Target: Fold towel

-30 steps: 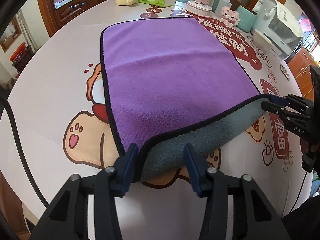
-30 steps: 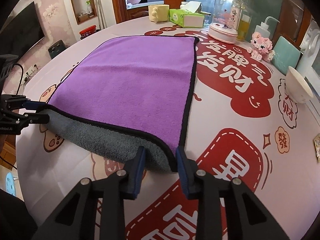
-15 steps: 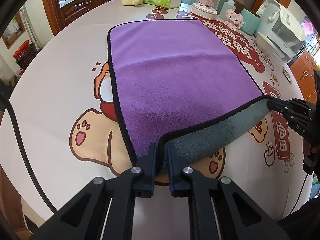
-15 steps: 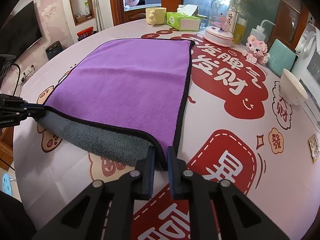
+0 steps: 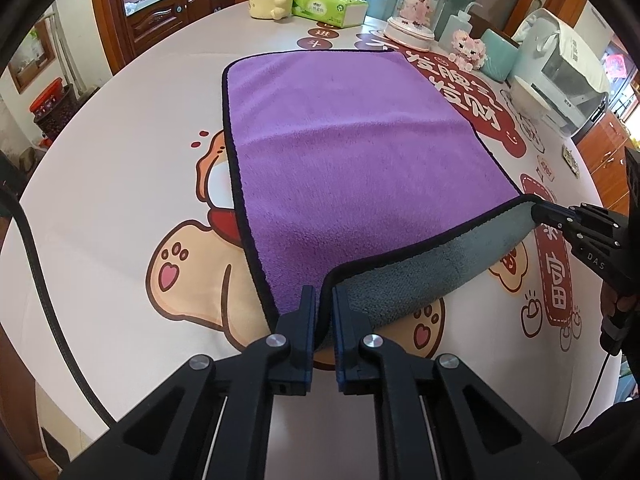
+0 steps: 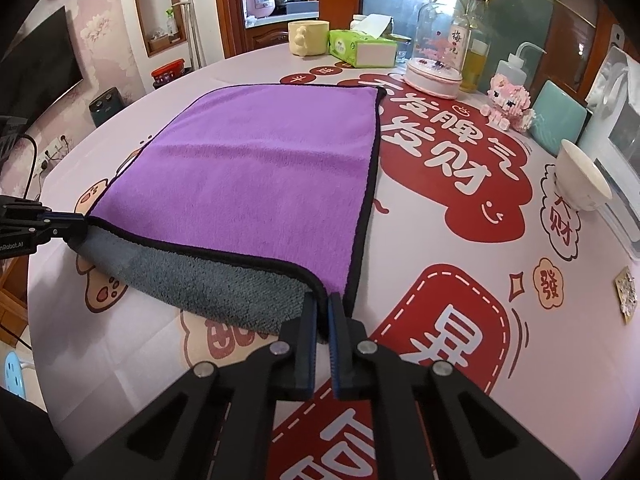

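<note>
A purple towel (image 5: pixel 352 152) with a black hem and a grey underside lies spread on the round table; it also shows in the right wrist view (image 6: pixel 256 176). My left gripper (image 5: pixel 323 300) is shut on the towel's near left corner and holds it lifted, so the grey underside (image 5: pixel 420 276) shows. My right gripper (image 6: pixel 322 304) is shut on the near right corner, also lifted. The right gripper shows at the right in the left wrist view (image 5: pixel 540 210), and the left gripper at the left in the right wrist view (image 6: pixel 76 226). The near edge hangs between them.
The table cover (image 6: pixel 460 208) bears red and cartoon prints. At the far side stand a cream mug (image 6: pixel 306 38), a green tissue box (image 6: pixel 360 48), a glass dome (image 6: pixel 434 52), a squeeze bottle (image 6: pixel 510 66) and a pink figure (image 6: pixel 508 100). A white bowl (image 6: pixel 580 178) sits at the right.
Both grippers have closed on the towel's near corners and raised them off the table. The near edge is now higher and the grey underside shows more.
</note>
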